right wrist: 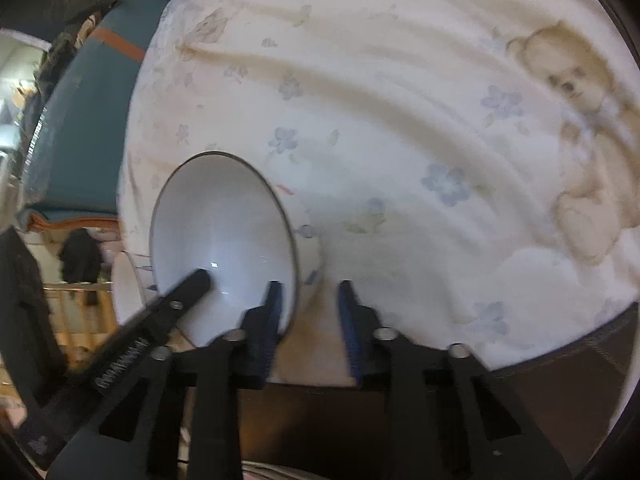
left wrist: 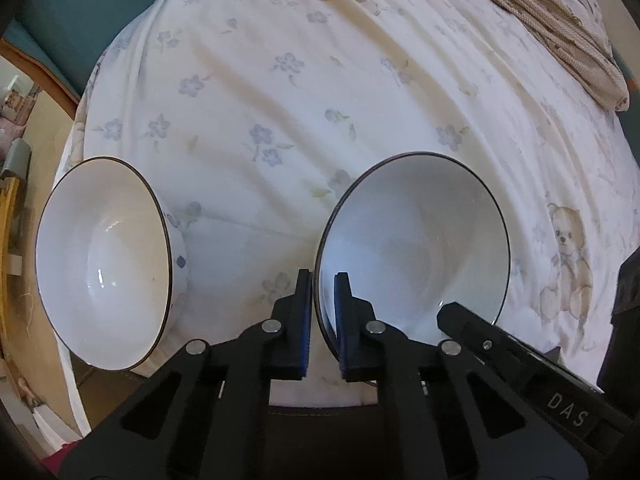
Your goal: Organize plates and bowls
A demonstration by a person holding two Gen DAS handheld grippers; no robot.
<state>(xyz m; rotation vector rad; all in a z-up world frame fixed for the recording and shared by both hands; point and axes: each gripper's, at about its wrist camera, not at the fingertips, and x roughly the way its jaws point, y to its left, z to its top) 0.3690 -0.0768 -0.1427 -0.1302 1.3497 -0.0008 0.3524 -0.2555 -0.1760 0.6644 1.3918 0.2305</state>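
Over bowl (left wrist: 412, 248) rim, left gripper (left wrist: 322, 320) steeply downward

The right wrist view is smeared with motion blur, so the bear print (right wrist: 576, 92) on the bedsheet (right wrist: 400, 80) and the blue pads (right wrist: 350, 320) look soft. The lettering on the black finger (right wrist: 160, 316) crossing the bowl (right wrist: 220, 240) can't be read. Behind that bowl a second white dish (right wrist: 124, 292) is mostly hidden. In the left wrist view, the other bowl (left wrist: 104, 264) has its bottom hidden, and the quilt (left wrist: 560, 20) runs off the top edge.
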